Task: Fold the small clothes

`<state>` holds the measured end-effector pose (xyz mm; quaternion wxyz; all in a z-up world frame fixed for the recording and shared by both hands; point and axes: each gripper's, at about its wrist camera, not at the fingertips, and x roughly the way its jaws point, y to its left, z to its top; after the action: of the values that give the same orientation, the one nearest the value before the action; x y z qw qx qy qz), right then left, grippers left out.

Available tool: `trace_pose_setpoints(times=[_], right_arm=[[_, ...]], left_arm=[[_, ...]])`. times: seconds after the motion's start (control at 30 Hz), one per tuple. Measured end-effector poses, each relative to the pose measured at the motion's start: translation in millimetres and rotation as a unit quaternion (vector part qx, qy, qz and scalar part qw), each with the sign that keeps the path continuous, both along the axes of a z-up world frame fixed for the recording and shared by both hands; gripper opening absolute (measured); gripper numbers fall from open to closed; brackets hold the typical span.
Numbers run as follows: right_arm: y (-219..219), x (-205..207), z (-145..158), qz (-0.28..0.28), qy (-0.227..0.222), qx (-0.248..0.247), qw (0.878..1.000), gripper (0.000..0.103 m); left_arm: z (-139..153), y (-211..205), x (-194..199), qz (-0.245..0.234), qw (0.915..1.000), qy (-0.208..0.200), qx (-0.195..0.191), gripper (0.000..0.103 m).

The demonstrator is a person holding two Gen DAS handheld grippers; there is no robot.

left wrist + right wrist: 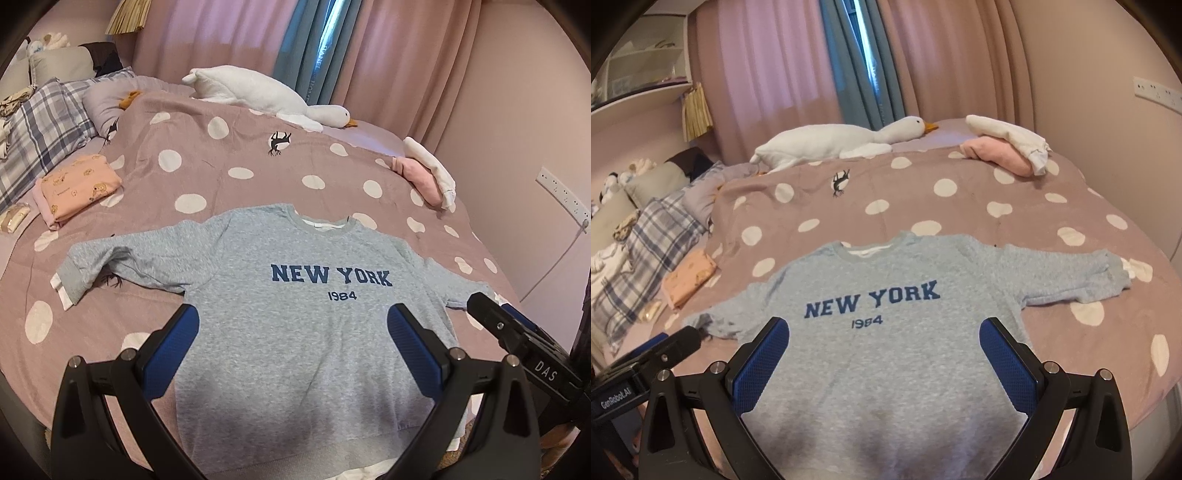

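A grey "NEW YORK 1984" sweatshirt (295,332) lies flat, front up, on the dotted pink bedspread (221,166), both sleeves spread out; it also shows in the right wrist view (886,350). My left gripper (293,328) is open and empty, hovering above the sweatshirt's lower body. My right gripper (884,343) is open and empty, above the same lower body, slightly to the right. The right gripper also shows in the left wrist view (517,332) near the right sleeve; the left gripper shows at the right wrist view's lower left (657,354).
A folded peach garment (79,188) lies at the left. A pink and white clothes pile (428,173) lies at the far right. A white plush goose (266,96) lies along the far side. Plaid pillows (40,136) are at the left, curtains behind.
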<state>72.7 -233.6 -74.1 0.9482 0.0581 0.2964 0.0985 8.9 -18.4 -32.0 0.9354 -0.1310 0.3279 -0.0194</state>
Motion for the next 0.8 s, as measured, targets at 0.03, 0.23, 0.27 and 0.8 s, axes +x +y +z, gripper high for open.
trace_pose_setpoints(times=[0.03,0.23,0.27,0.8], right_arm=[[0.1,0.4,-0.5,0.001,0.002,0.001,1.0,0.102],[0.5,1.3,-3.9,0.0,0.007,0.002,1.0,0.102],[0.3,1.3,-4.1,-0.001,0.007,0.002,1.0,0.102],[-1.0,0.9,-5.1,-0.005,0.007,-0.001,1.0,0.102]], left_arm=[[-0.7,-0.1,0.2,0.001,1.0,0.001,0.0,0.102],[-2.1,2.5,0.8,0.003,1.0,0.005,-0.007,0.102],[-2.1,3.0,0.9,0.002,1.0,0.005,-0.007,0.102],[-5.8,4.4,2.6,-0.002,0.9998,0.01,-0.018,0.102]])
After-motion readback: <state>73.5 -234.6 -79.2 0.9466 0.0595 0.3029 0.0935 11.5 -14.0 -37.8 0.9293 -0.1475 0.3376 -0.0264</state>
